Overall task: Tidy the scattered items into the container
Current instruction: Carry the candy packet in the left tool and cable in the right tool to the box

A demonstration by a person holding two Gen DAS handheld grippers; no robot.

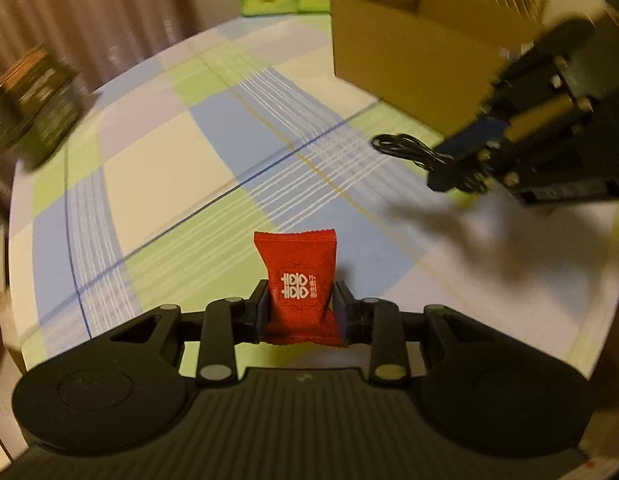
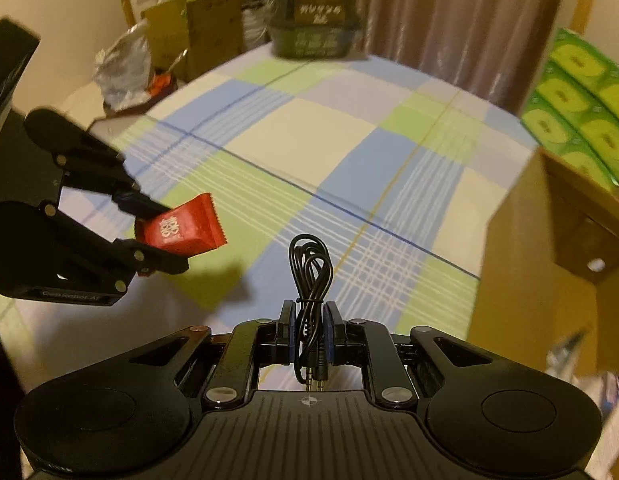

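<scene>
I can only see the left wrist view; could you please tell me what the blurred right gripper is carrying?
Observer: The right gripper is shut on a coiled black audio cable, its two jack plugs hanging below the pads.
Operator: Thank you. Is anything lying on the checked tablecloth beyond my frame?
Observer: A crumpled silver foil bag sits at its far left edge.
Operator: And my red candy packet?
Observer: From the right wrist view, the red foil candy packet is clamped in the left gripper, clear above the cloth.

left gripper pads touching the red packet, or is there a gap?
Touching. The left wrist view shows the left gripper with both pads pressed against the red packet, which sits lifted above the tablecloth.
</scene>
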